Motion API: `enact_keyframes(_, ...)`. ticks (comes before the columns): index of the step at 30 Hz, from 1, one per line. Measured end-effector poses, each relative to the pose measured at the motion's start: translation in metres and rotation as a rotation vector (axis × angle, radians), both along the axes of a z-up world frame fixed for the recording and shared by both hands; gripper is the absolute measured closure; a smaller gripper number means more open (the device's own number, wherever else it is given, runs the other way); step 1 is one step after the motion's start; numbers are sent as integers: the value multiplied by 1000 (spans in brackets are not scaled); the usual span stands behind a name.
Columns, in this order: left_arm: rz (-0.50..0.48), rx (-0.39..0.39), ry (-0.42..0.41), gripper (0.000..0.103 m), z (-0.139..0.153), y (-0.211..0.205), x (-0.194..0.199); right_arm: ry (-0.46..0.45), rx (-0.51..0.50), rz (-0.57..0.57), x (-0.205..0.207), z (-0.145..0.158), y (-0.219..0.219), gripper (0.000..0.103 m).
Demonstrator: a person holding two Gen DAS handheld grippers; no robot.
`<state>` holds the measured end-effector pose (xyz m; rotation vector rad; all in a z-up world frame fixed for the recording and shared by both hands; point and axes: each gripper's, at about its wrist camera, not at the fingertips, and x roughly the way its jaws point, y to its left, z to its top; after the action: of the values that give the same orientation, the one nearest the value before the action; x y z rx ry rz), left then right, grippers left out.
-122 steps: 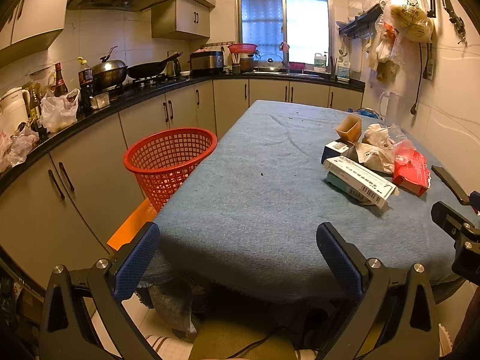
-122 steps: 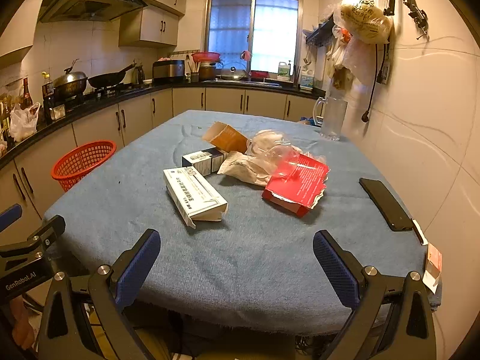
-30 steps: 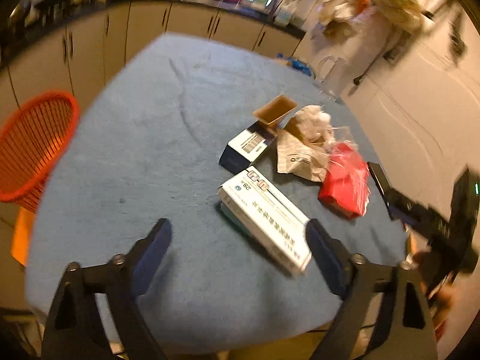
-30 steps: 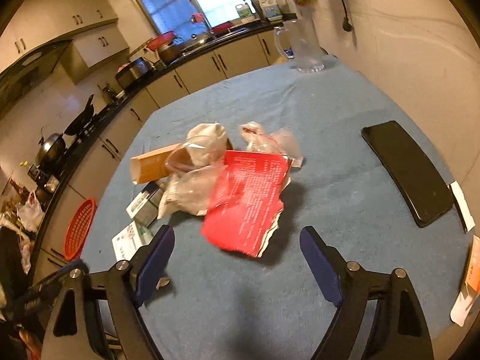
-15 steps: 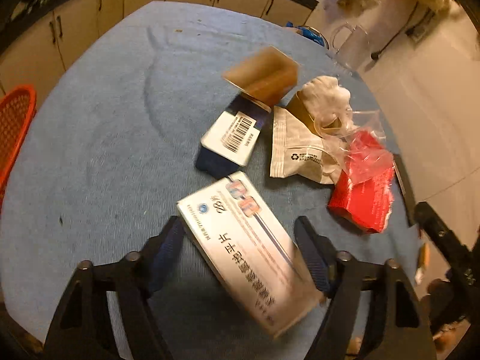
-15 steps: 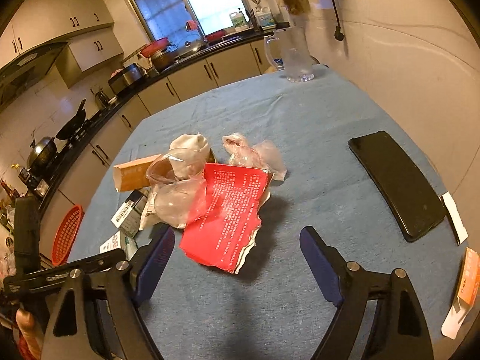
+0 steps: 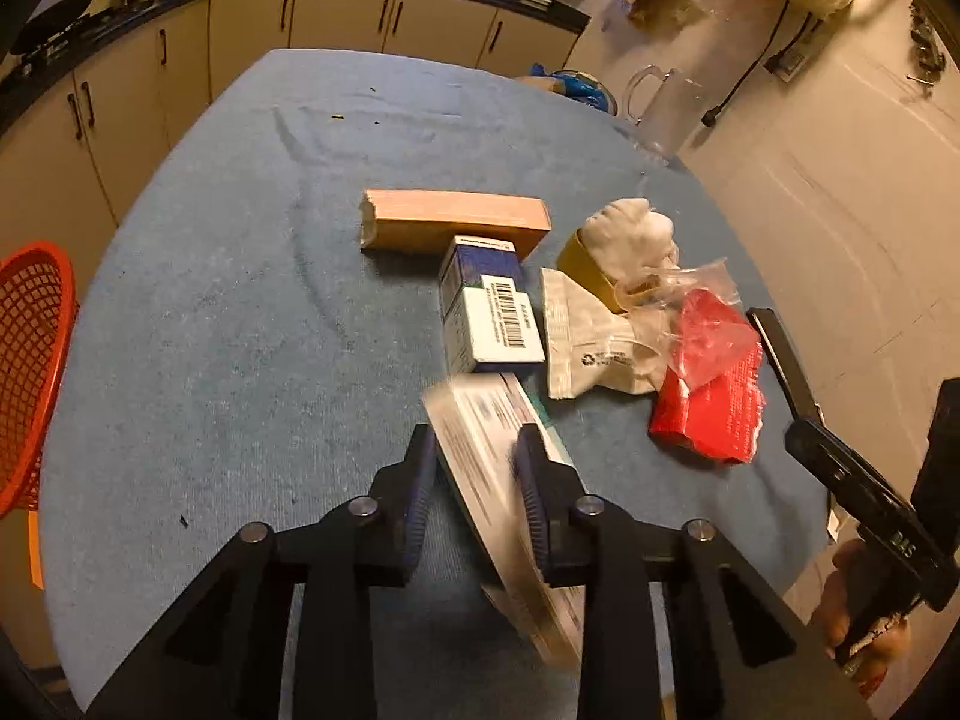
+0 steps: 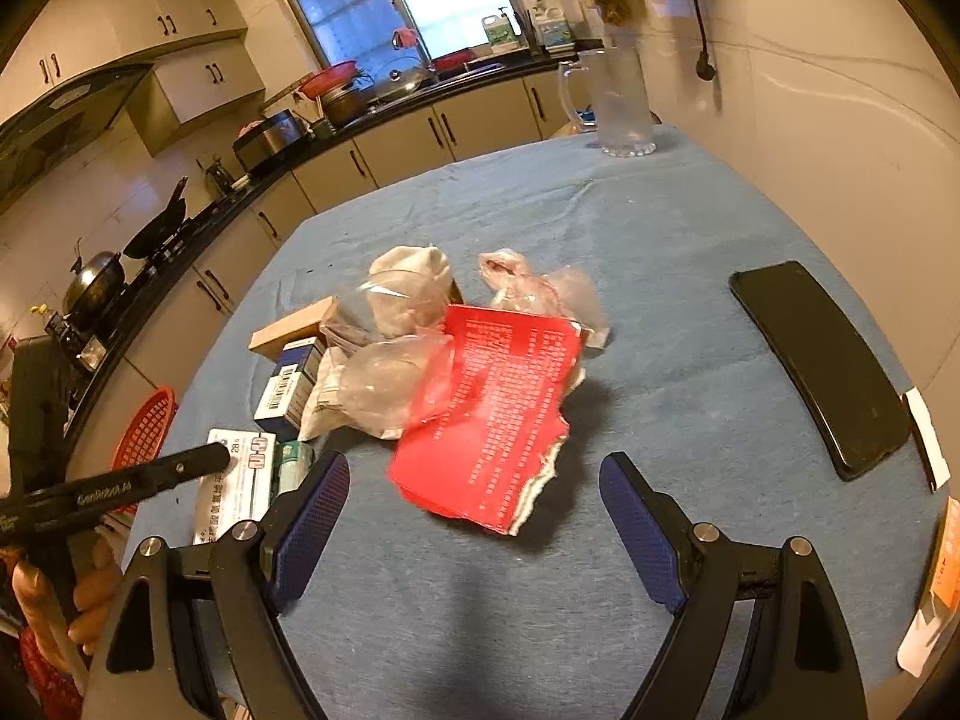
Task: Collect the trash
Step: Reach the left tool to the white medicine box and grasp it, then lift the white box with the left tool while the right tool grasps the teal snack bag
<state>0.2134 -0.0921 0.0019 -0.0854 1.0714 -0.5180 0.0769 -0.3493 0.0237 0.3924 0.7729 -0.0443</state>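
Note:
My left gripper (image 7: 474,492) is shut on a long white box (image 7: 498,480) and holds it tilted on edge; the box also shows in the right wrist view (image 8: 237,480). Beyond it lie a blue-and-white box (image 7: 489,312), a tan carton (image 7: 453,219), a white pouch (image 7: 591,348), a crumpled tissue (image 7: 633,234) and a torn red packet (image 7: 711,408). My right gripper (image 8: 474,516) is open and empty, just in front of the red packet (image 8: 498,408), with clear plastic wrap (image 8: 396,384) behind it.
A red mesh basket (image 7: 27,372) stands off the table's left edge. A black phone (image 8: 822,366) lies at the right of the blue tablecloth (image 8: 660,228). A glass jug (image 8: 618,102) stands at the far end. Paper slips (image 8: 927,438) lie near the right edge.
My left gripper has closed on the long white box and tipped it up on edge. My right gripper has moved closer to the red packet, still open.

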Motion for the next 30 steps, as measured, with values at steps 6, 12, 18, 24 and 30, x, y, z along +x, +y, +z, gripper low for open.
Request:
enact_keyframes(6,-12,12,40,37,-9,-10,-16,0,-4,15,2,-1,5,14)
enact_keyframes(12,0,62,70,37,-25,-17,-17,-9,-9,16,0,1,7,14)
enact_keyframes(18,-29,10,32,45,-21,-1,-26,-9,-9,27,2,1,9,14)
enact_keyframes(24,8,-29,-9,46,-13,42,-34,5,-19,85,12,0,30,14)
enact_keyframes(30,61,-71,-12,74,-5,81,-32,47,-35,191,33,-10,68,14)
